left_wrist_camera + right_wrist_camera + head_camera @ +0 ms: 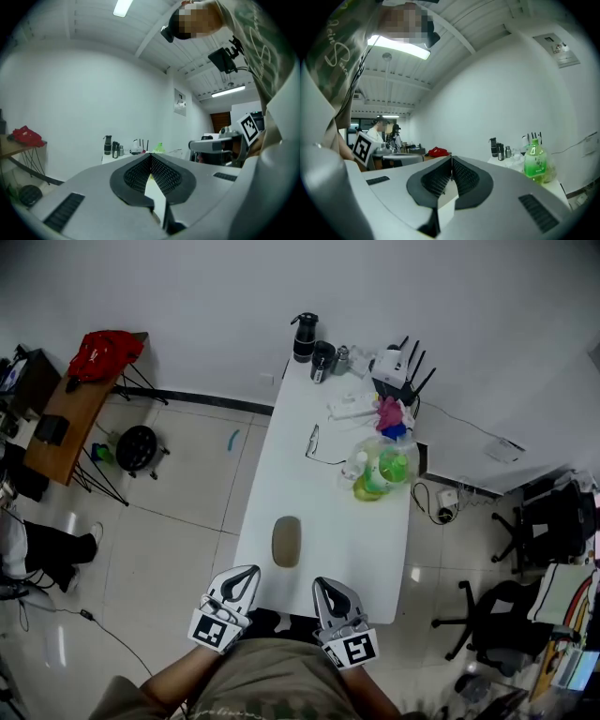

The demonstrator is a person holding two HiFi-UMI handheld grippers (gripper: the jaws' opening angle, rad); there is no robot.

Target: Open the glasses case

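Note:
A brown oval glasses case (287, 541) lies closed on the white table (375, 549), near its front edge. My left gripper (248, 571) hovers at the table's front edge, just left of the case, jaws shut and empty. My right gripper (322, 583) sits to the case's right, also shut on nothing. In the left gripper view the closed jaws (151, 154) hide the case; the right gripper view shows its shut jaws (451, 165) the same way. A pair of glasses (315, 443) lies further back on the table.
At the table's far end stand dark bottles (304, 337), a router (394, 367), and a green bottle (386, 469) in a plastic bag. A wooden desk with a red bag (101, 352) is at left, a stool (137, 448) beside it. Black office chairs (497, 620) stand right.

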